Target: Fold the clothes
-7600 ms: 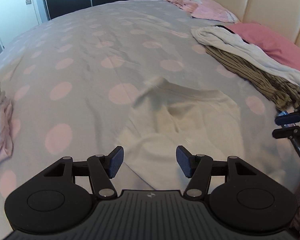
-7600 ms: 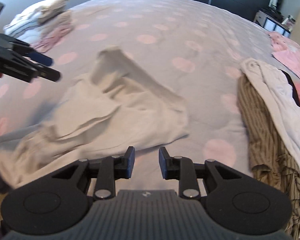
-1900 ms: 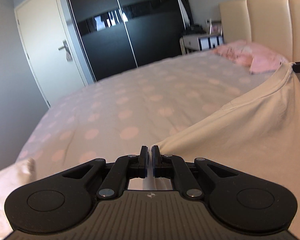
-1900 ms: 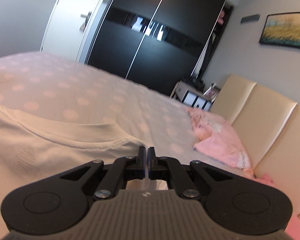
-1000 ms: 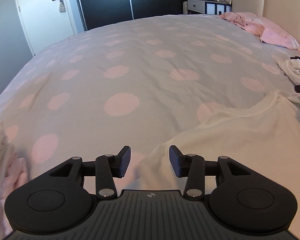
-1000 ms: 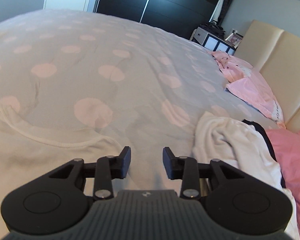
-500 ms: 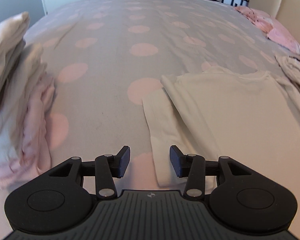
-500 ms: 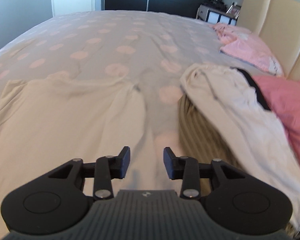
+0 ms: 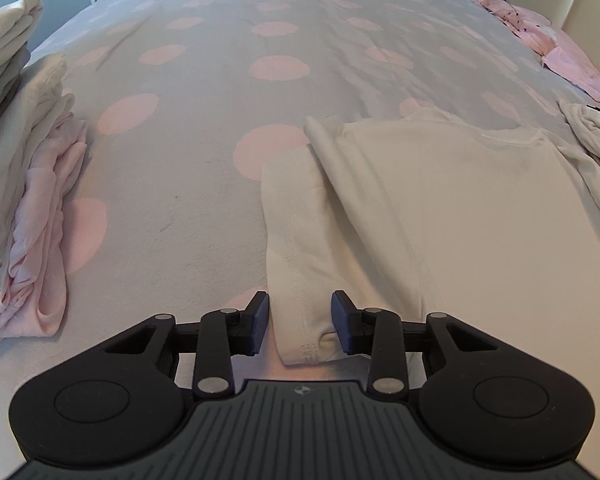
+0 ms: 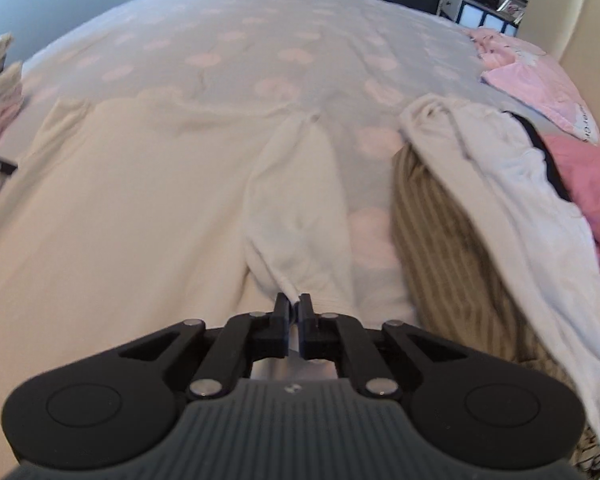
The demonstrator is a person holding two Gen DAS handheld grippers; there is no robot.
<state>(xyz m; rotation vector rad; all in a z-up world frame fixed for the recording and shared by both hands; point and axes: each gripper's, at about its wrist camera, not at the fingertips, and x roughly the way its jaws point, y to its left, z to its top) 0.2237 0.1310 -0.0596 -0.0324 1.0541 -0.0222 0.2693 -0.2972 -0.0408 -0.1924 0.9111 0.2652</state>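
Observation:
A cream long-sleeved shirt lies flat on the bed with its neckline at the far end. Its left sleeve runs down toward me, and the cuff sits between the jaws of my left gripper. Those jaws are closing, and the pads stand at either edge of the cuff without squeezing it. In the right wrist view the shirt fills the left half. My right gripper is shut on the cuff end of the right sleeve, which bunches into the pads.
The bedspread is grey with pink dots. A stack of folded cream and pink clothes sits at the left. To the right lies a pile of striped and white garments, and beyond it pink pillows rest by the headboard.
My right gripper has closed on the right sleeve's cuff. My left gripper has come down over the left cuff and its jaws have narrowed. About two seconds ago both grippers held the shirt up.

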